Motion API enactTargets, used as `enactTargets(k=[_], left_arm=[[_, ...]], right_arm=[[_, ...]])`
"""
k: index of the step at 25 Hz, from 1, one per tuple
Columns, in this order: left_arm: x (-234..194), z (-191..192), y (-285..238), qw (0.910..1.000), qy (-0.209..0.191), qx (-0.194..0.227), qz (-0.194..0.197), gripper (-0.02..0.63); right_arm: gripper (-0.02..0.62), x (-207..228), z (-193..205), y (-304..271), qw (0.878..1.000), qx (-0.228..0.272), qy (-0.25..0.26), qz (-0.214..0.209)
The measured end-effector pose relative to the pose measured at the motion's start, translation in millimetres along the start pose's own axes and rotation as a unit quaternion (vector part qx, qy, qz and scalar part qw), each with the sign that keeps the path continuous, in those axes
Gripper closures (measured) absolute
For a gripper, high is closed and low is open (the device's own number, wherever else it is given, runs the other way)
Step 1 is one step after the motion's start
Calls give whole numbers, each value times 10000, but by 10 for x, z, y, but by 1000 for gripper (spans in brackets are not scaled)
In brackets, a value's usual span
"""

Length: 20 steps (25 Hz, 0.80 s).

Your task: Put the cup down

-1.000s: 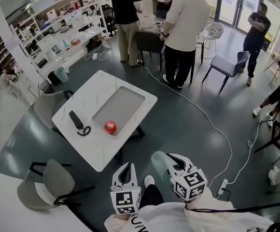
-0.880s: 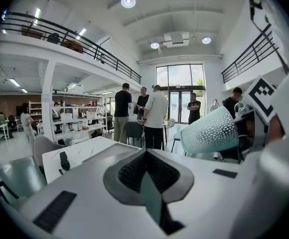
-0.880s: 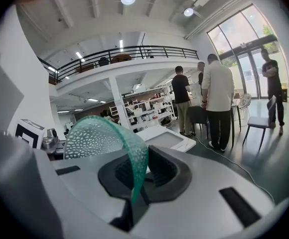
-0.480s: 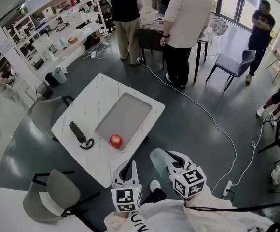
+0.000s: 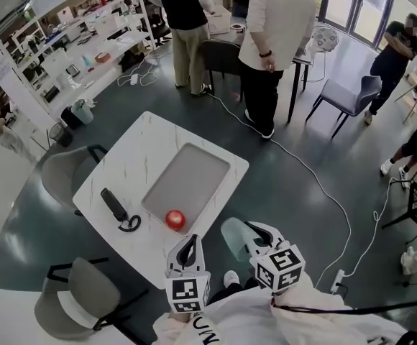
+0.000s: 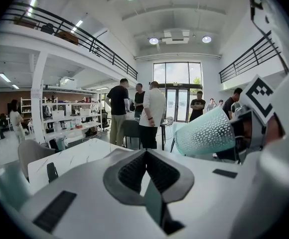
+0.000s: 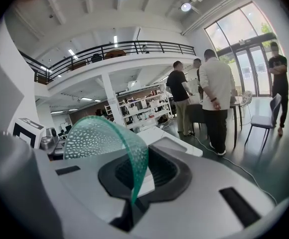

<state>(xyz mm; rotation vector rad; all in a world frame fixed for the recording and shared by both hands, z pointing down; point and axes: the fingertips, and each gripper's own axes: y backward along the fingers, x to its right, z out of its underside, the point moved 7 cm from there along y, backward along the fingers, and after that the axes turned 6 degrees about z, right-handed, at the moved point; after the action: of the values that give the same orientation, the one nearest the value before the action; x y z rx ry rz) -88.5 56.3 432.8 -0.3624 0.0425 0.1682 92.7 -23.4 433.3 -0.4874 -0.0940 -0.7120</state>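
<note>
The right gripper [image 5: 246, 237] has its jaws closed on the thin wall of the green see-through cup [image 5: 234, 236]. The cup is held on its side in the air, beyond the near right edge of the white tabletop [image 5: 122, 167]. The left gripper [image 5: 188, 249] has its jaws closed together on nothing, close to the tabletop's near corner. A red apple [image 5: 175, 219] rests at the near end of the grey tray [image 5: 187, 182].
</note>
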Motion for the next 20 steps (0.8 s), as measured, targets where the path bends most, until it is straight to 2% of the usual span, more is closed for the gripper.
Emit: enactTargets(k=[8, 20], left_arm=[[-112, 8, -67, 9997, 191, -67, -168, 598], [-169, -114, -371, 9962, 372, -88, -782, 598]], right_arm=[[577, -7, -124, -220, 9998, -101, 103, -167], [577, 296, -408, -645, 9972, -203, 337, -642]])
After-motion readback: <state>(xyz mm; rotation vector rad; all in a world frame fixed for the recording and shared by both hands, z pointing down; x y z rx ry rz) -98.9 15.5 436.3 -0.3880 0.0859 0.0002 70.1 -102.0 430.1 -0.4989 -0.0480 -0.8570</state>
